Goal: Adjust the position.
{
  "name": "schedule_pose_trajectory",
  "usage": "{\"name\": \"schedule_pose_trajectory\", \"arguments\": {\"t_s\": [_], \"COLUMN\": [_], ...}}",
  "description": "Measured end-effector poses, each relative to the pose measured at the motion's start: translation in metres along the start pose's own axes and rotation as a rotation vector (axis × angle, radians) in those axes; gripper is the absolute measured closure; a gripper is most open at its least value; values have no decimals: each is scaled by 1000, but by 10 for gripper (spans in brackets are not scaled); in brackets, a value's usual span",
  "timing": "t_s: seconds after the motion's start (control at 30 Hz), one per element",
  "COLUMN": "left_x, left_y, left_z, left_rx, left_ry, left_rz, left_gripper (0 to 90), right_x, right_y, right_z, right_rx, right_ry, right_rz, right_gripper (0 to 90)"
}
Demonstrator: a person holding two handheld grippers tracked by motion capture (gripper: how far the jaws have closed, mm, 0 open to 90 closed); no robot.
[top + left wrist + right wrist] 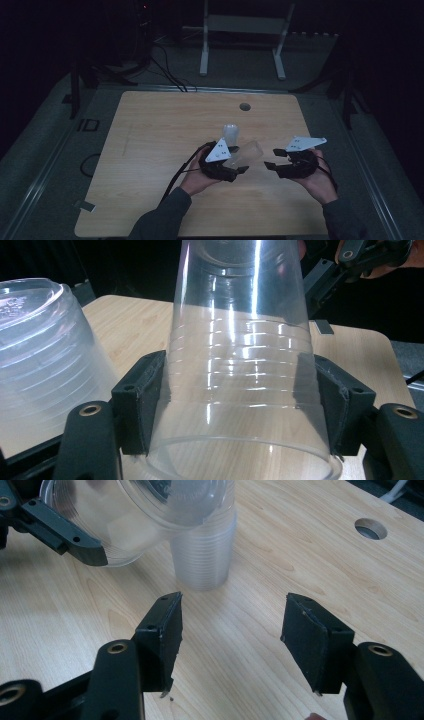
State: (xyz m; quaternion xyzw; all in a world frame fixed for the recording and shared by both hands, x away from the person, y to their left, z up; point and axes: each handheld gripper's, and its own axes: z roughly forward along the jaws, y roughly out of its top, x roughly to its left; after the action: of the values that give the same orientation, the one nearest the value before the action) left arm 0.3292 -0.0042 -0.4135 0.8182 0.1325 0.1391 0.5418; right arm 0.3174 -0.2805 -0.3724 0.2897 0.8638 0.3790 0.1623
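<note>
Left hand-held gripper (242,169) clamped on a clear plastic cup (246,152), tipped on its side above the bench (150,150), closed base pointing toward right hand-held gripper (271,159), just beside, jaws wide and empty. Upside-down cup stack (230,135) behind.

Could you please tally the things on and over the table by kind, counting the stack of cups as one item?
Clear plastic cup held in the left gripper: 1
Stack of clear cups upside down on the table: 1
Grippers: 2, the right gripper open and holding nothing
Total: 4
</note>
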Motion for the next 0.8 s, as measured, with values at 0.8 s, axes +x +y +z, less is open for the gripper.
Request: {"name": "schedule_pose_trajectory", "arguments": {"t_s": [0.8], "left_x": [1], "left_y": [-1], "left_z": [-4], "left_rx": [53], "left_ry": [-46], "left_rz": [42], "left_gripper": [307], "right_x": [-2], "right_y": [19], "right_z": [3], "right_rx": [134], "right_ry": [82], "right_rz": [-144], "right_gripper": [410]}}
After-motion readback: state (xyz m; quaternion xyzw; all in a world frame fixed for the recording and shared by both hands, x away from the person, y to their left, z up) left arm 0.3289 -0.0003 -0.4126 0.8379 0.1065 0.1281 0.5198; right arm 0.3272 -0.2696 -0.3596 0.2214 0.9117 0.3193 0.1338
